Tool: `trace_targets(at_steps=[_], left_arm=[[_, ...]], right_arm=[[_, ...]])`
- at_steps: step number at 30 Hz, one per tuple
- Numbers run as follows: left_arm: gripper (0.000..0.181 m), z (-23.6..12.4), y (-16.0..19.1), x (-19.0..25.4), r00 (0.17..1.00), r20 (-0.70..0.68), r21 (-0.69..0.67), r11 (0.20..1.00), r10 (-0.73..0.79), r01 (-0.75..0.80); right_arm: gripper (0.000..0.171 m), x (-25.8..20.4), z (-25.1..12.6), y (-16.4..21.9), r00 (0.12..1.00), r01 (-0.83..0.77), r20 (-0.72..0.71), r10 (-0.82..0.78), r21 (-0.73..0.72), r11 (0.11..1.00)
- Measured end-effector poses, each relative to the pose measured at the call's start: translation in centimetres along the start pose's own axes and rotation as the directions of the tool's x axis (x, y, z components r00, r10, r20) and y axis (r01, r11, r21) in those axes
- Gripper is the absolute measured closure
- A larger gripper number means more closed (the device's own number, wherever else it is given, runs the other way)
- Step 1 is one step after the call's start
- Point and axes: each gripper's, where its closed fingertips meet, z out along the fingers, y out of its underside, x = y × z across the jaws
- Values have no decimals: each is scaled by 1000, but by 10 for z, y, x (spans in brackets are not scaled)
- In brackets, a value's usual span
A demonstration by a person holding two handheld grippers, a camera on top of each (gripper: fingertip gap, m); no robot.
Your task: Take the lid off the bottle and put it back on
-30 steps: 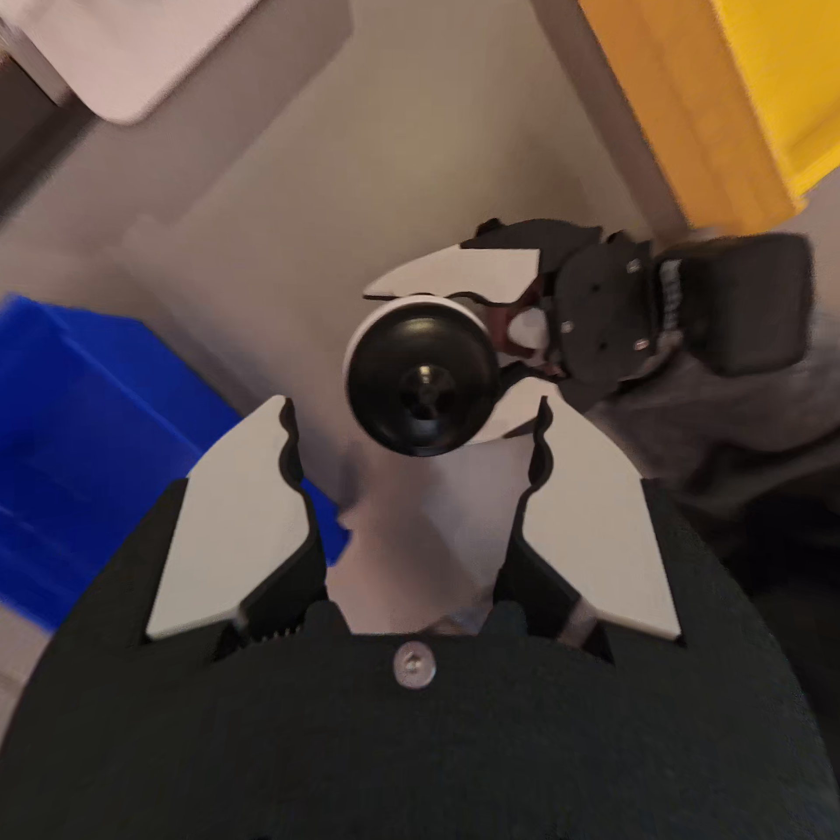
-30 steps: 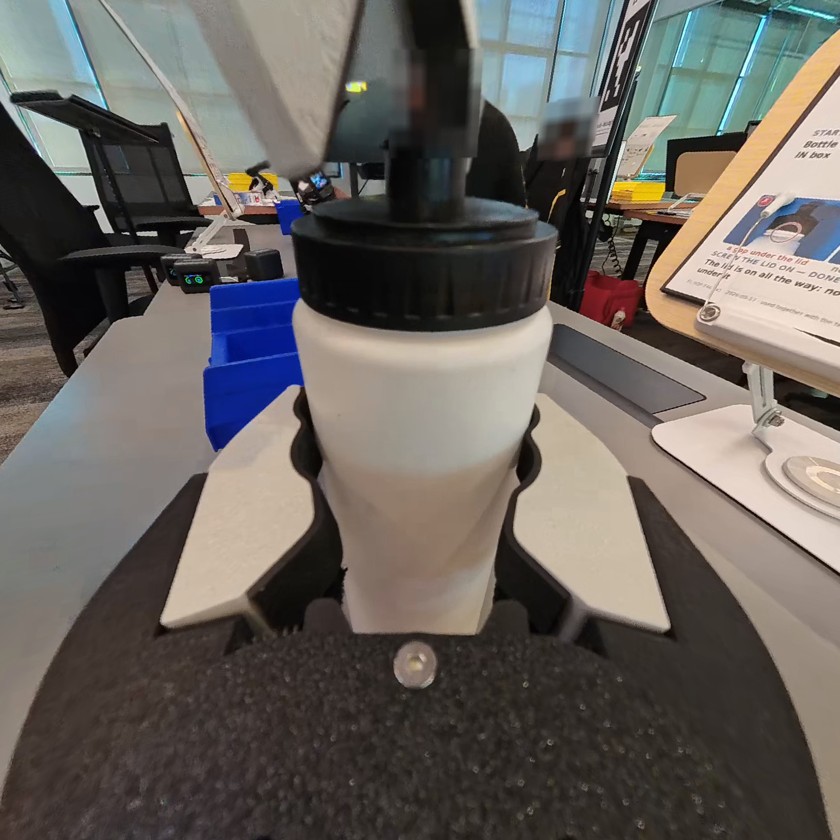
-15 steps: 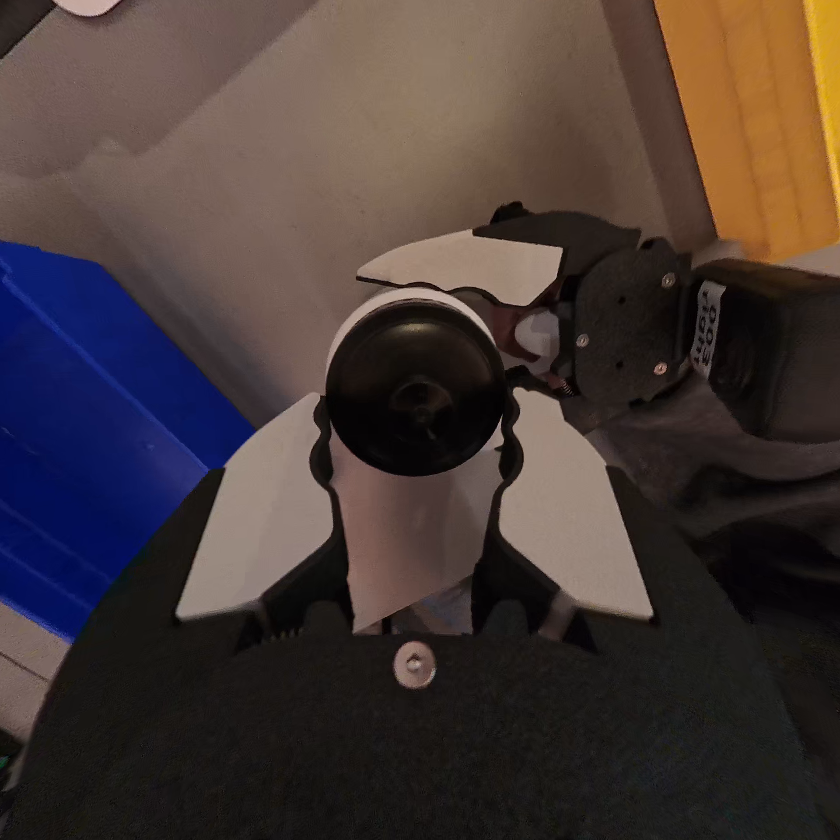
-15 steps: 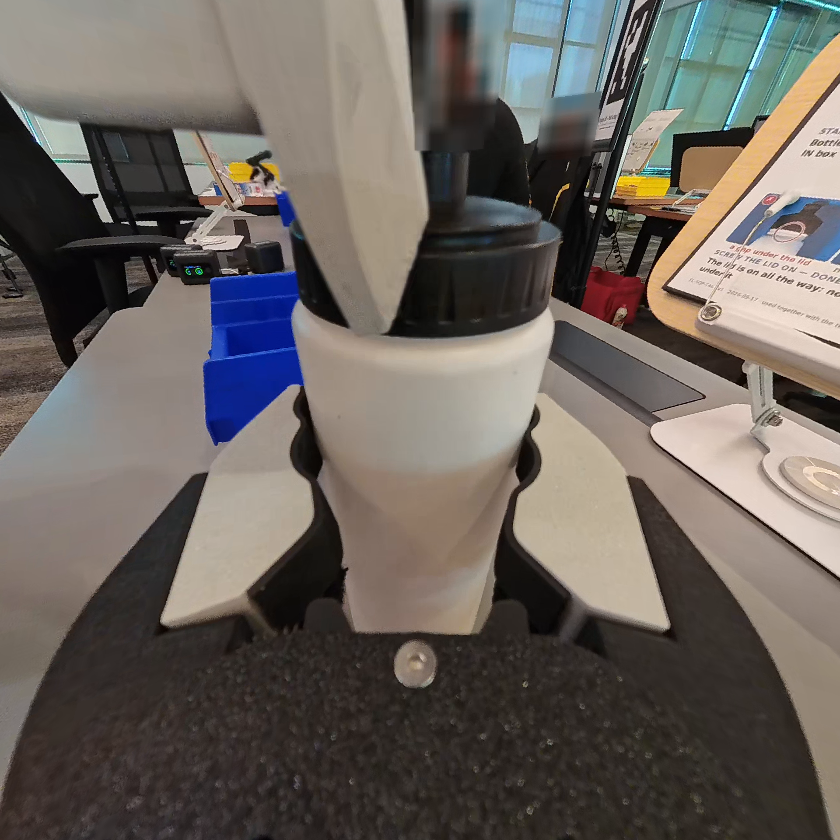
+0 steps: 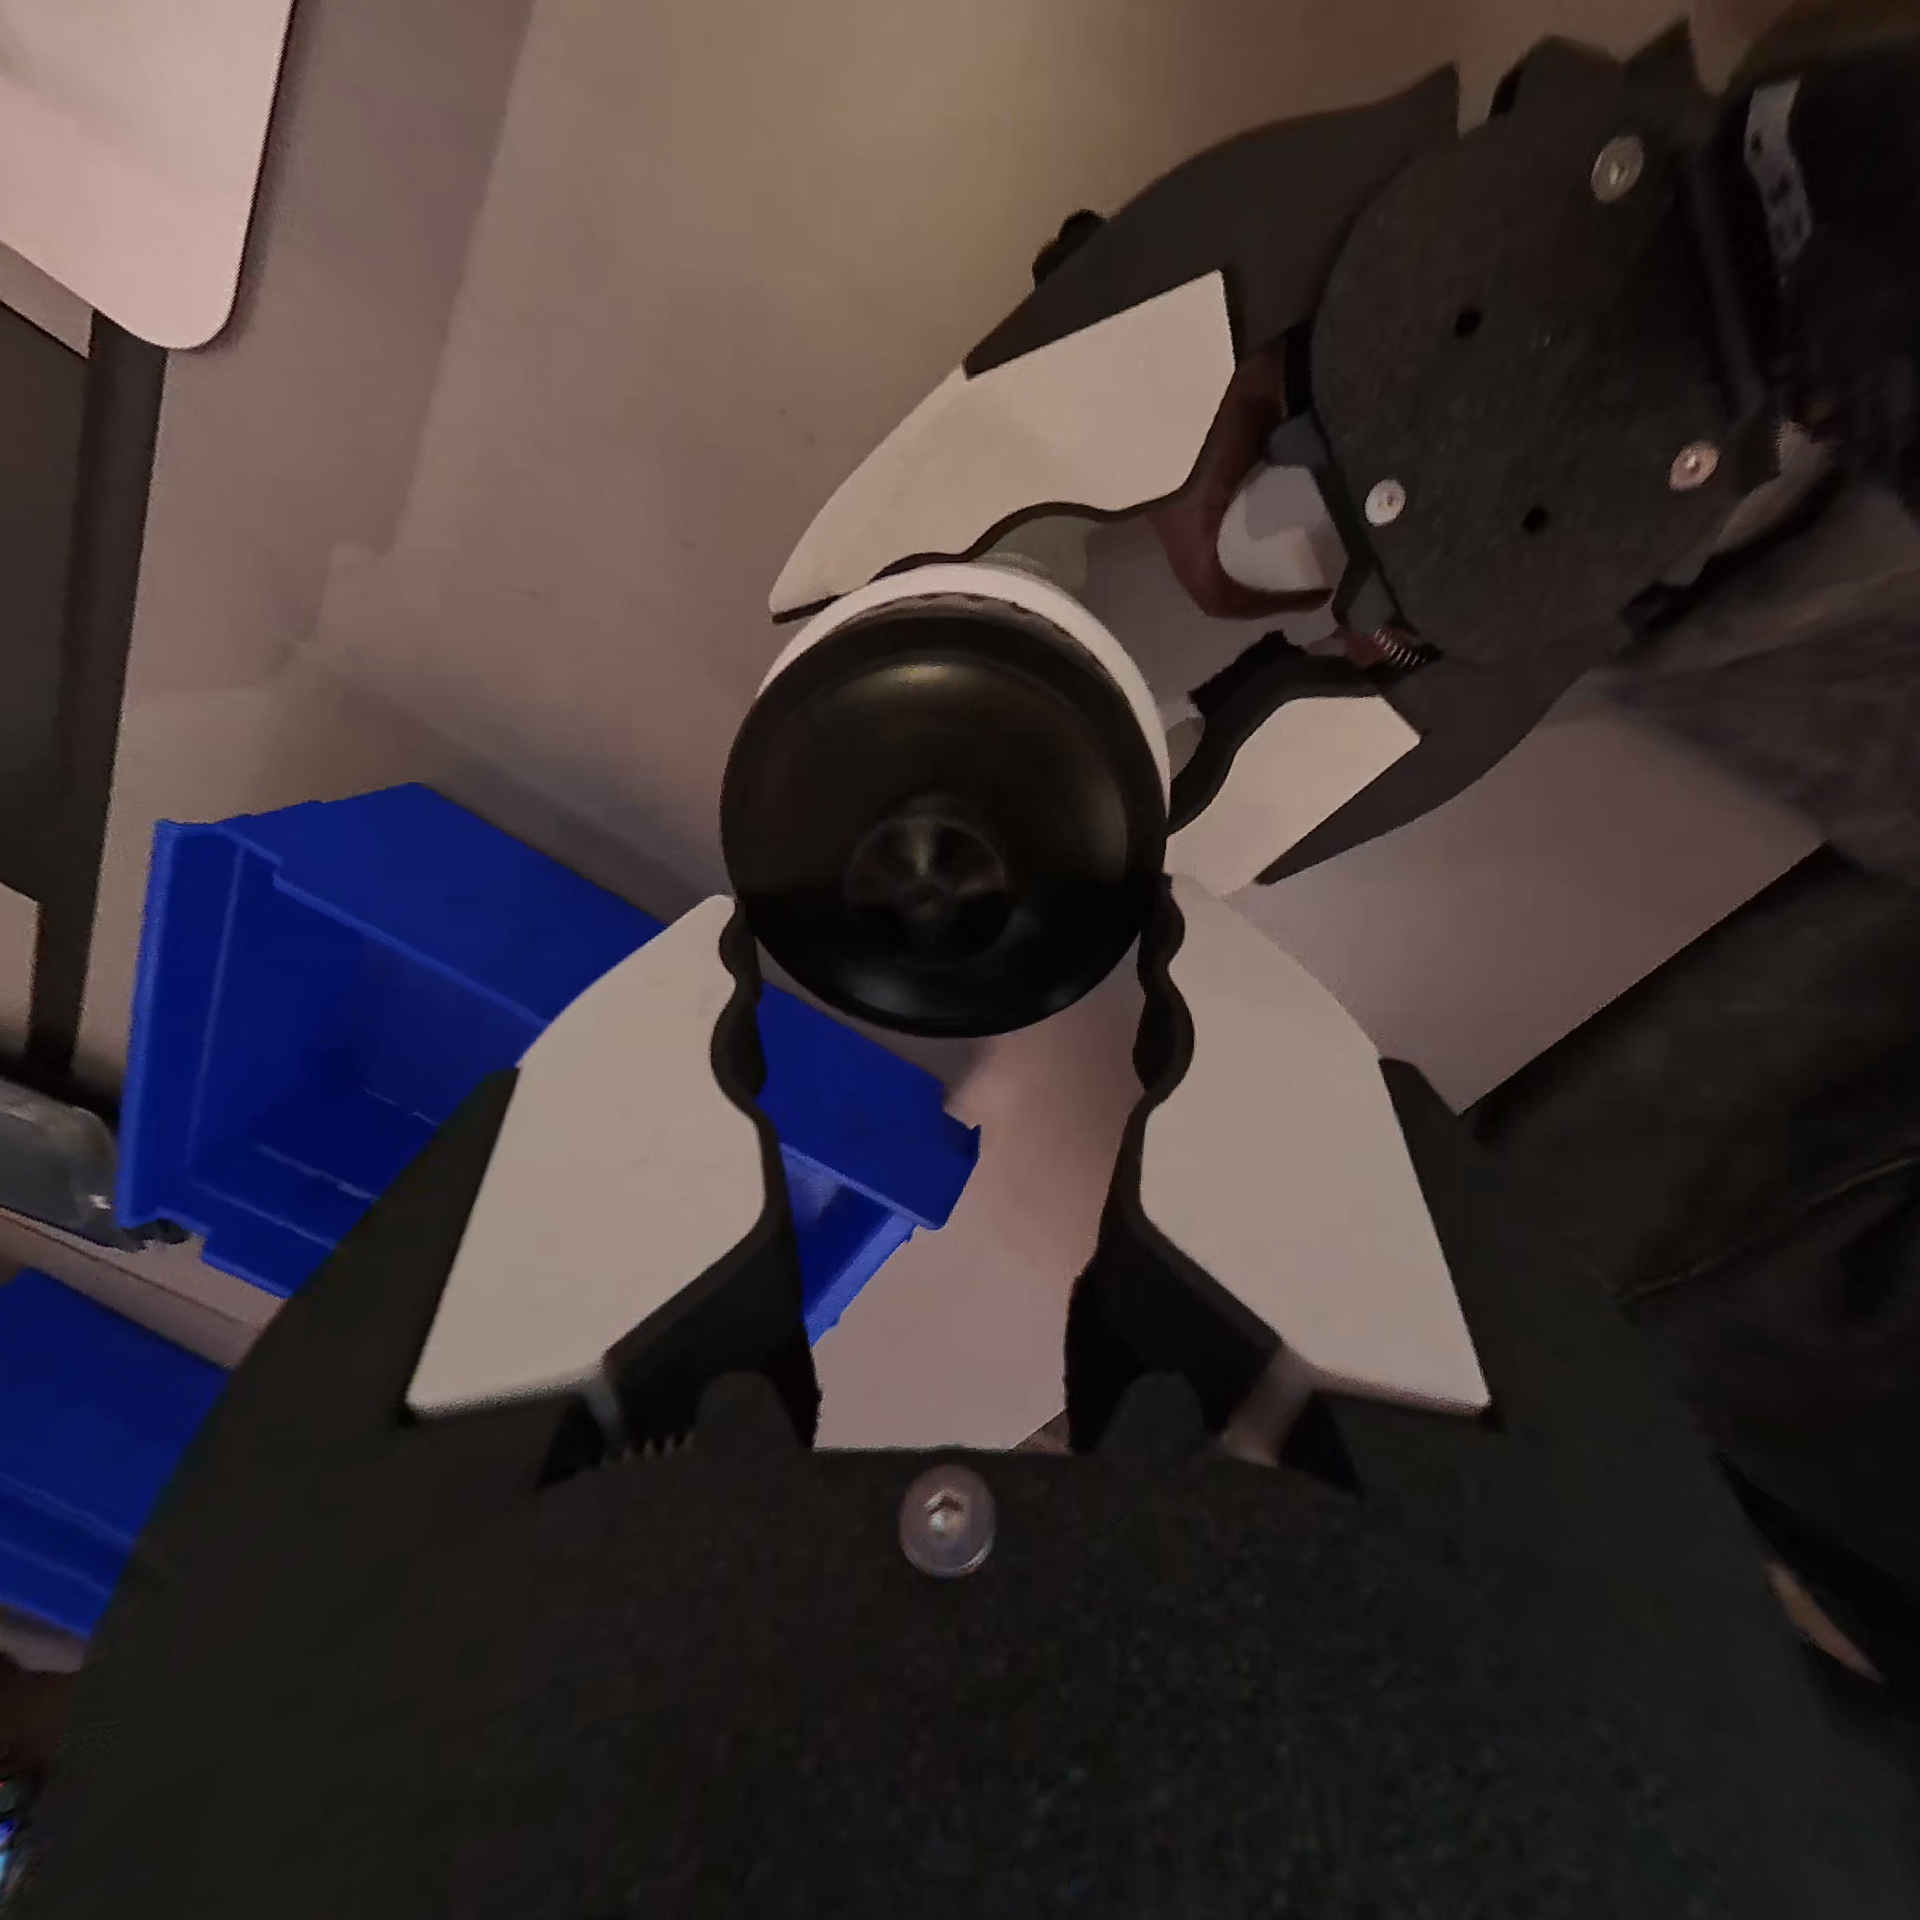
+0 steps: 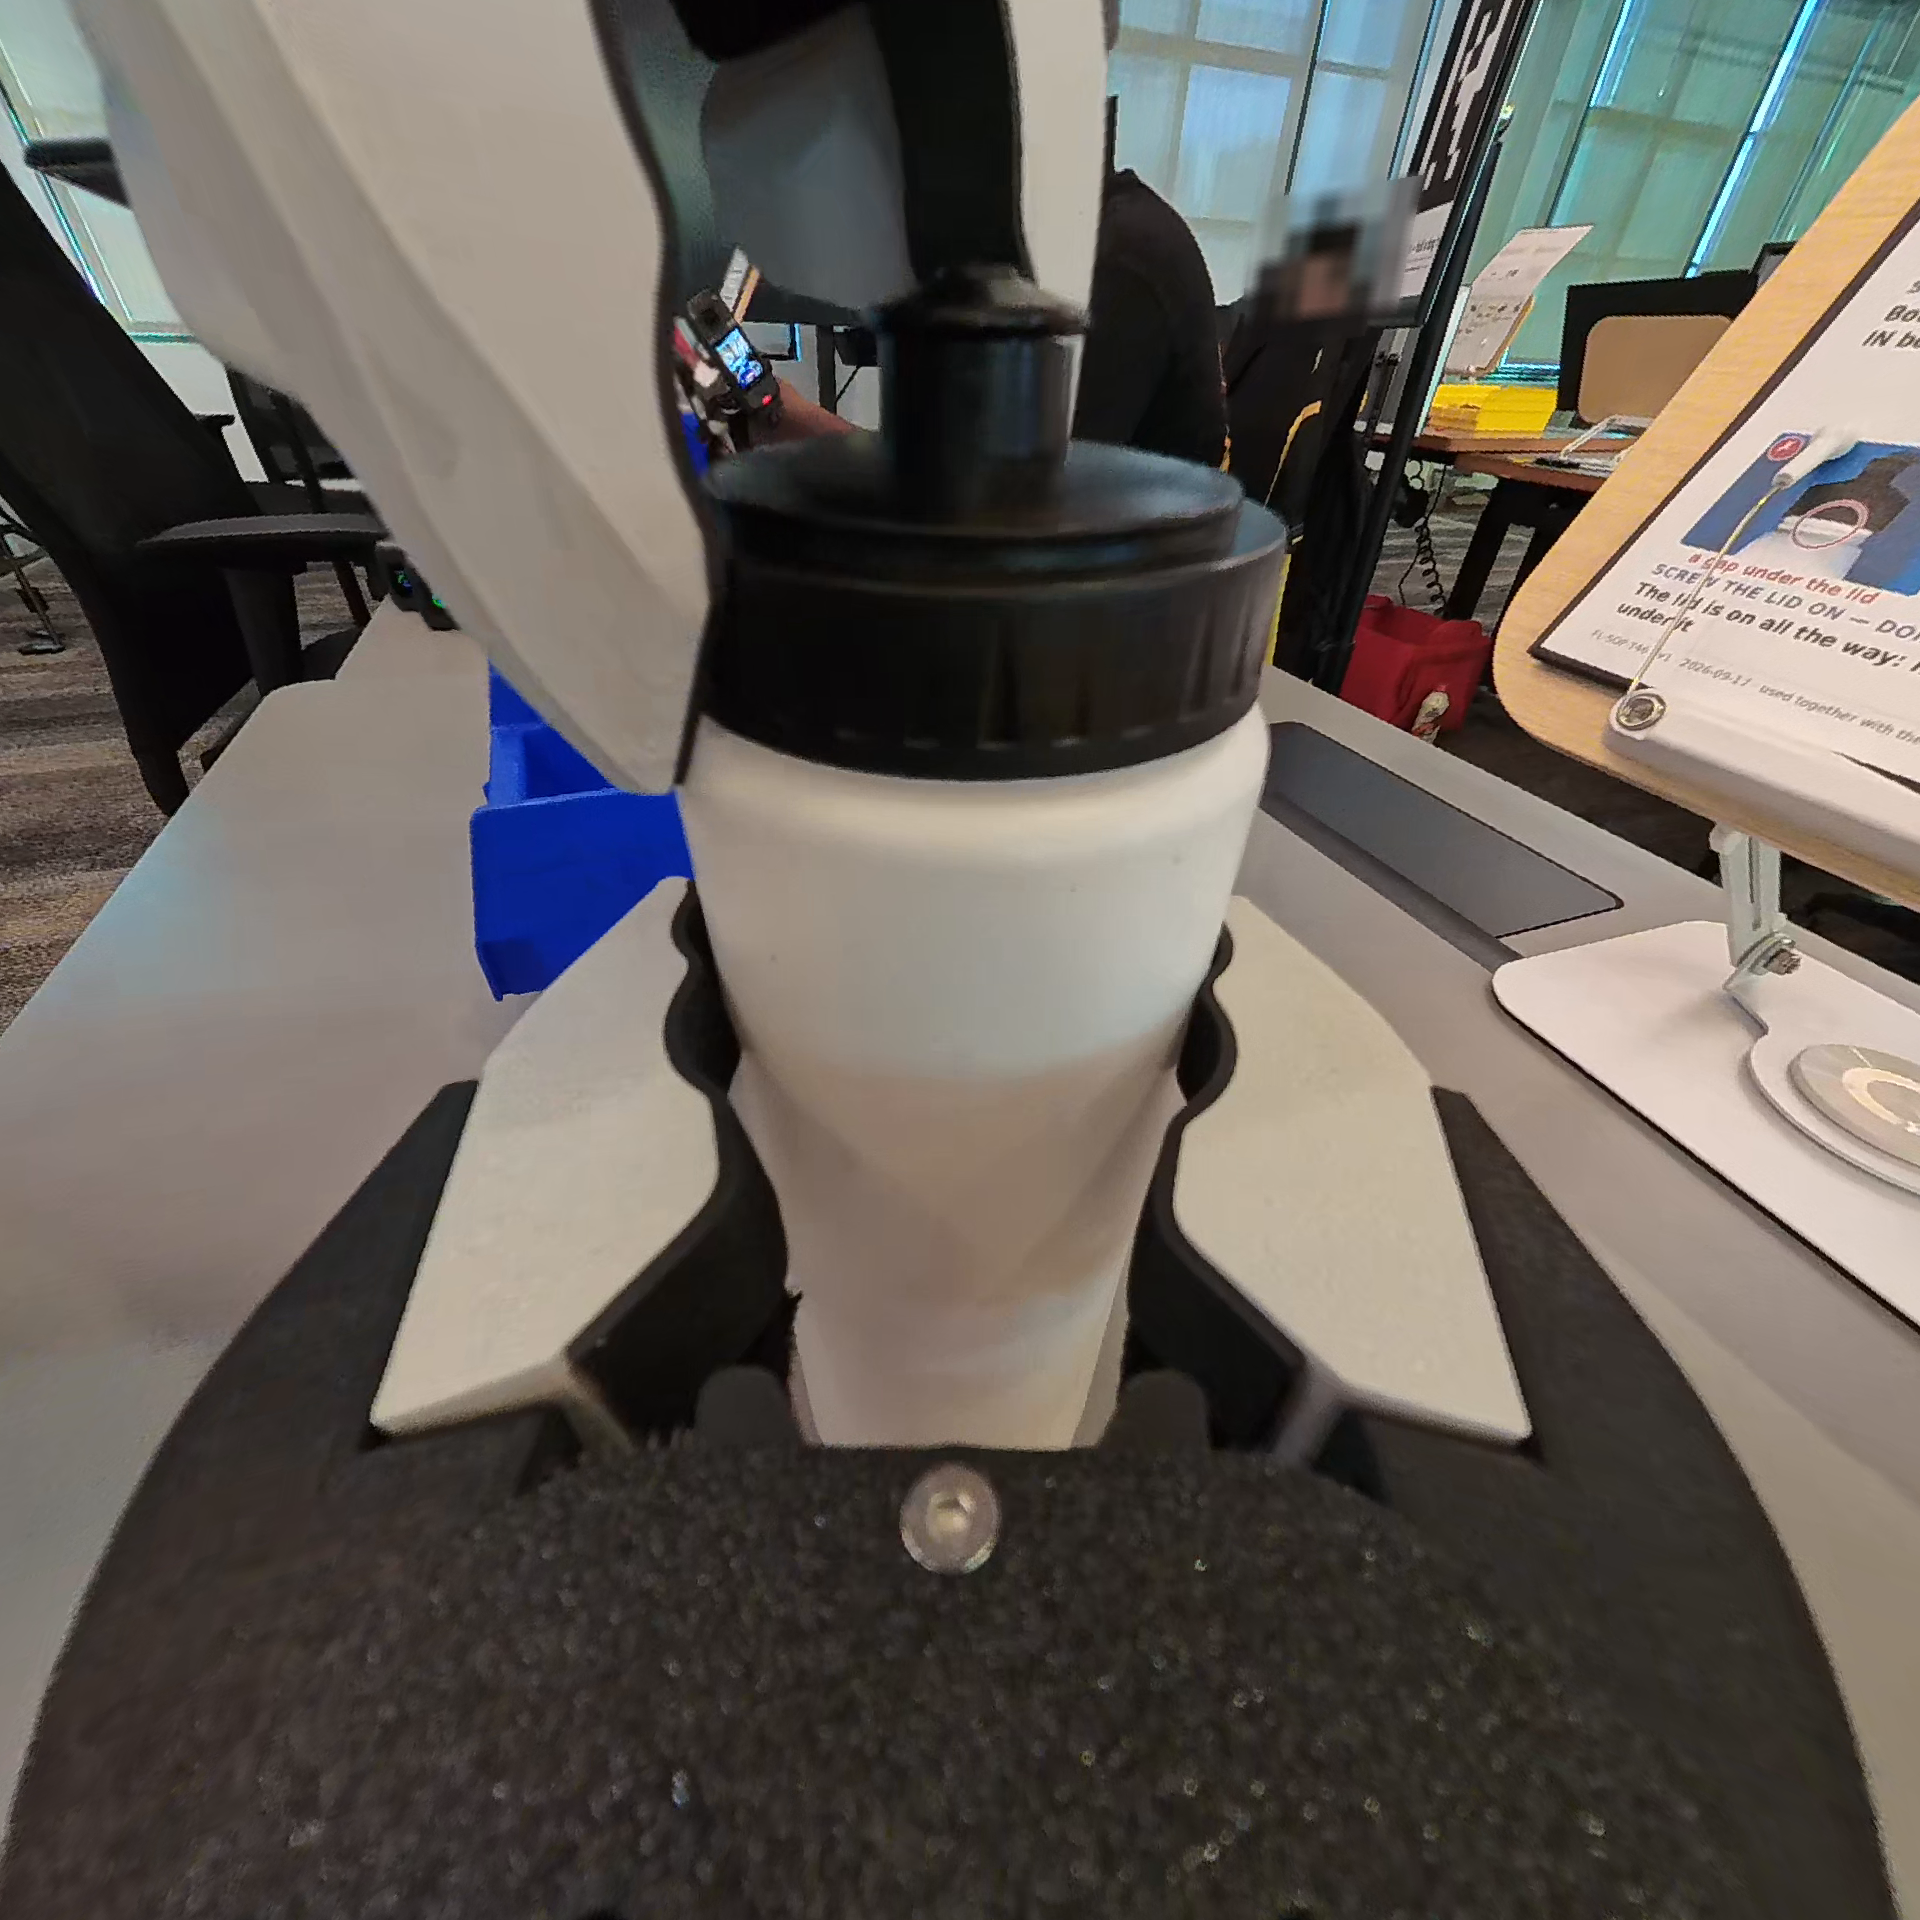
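Note:
A white bottle (image 6: 966, 935) with a black screw lid (image 6: 987, 644) and spout stands upright over the grey table. My right gripper (image 6: 956, 935) is shut on the bottle's body below the lid. In the left wrist view I look straight down on the lid (image 5: 940, 831). My left gripper (image 5: 943, 925) is shut on the lid, its fingertips pressed against the rim on both sides. One of its white fingers (image 6: 468, 364) shows from above in the right wrist view, against the lid's left side. The right gripper's fingers (image 5: 1039, 447) show at the upper right in the left wrist view.
Blue bins (image 5: 364, 1039) sit on the grey table (image 6: 260, 935) left of the bottle, also in the right wrist view (image 6: 561, 873). An instruction board (image 6: 1766, 520) on a white stand base (image 6: 1662, 1039) stands at the right. Chairs and desks lie beyond.
My left gripper came down over the lid and closed on its rim. Since half a second ago it has turned about the lid, so the bin and right gripper sit rotated in its view.

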Motion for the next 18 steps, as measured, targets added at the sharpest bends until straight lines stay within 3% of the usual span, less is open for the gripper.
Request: trace_targets(at_steps=[6,9,10,12,15,16,18], left_arm=[[112,1,2,-3,999,14,21,998,52,-52],[122,-7,7,-2,999,45,169,985,30,-37],[117,-13,10,1,999,38,261,965,-5,-5],[92,-27,17,13,994,-36,511,853,-101,106],[88,-25,39,57,962,-238,833,481,-132,272],[82,-15,51,68,952,-263,875,378,-157,304],[75,12,73,84,925,-276,890,295,-261,349]], right_arm=[[85,0,2,-1,1000,-15,-9,15,7,1000],[85,-1,2,-1,1000,-8,2,8,14,1000],[85,0,2,-1,1000,-11,-4,11,12,1000],[85,1,1,-1,1000,-11,-10,12,13,1000],[85,3,0,-1,1000,-14,-19,15,23,1000],[85,3,0,-1,1000,-13,-20,14,25,1000],[85,3,0,-2,1000,-14,-26,15,27,1000]])
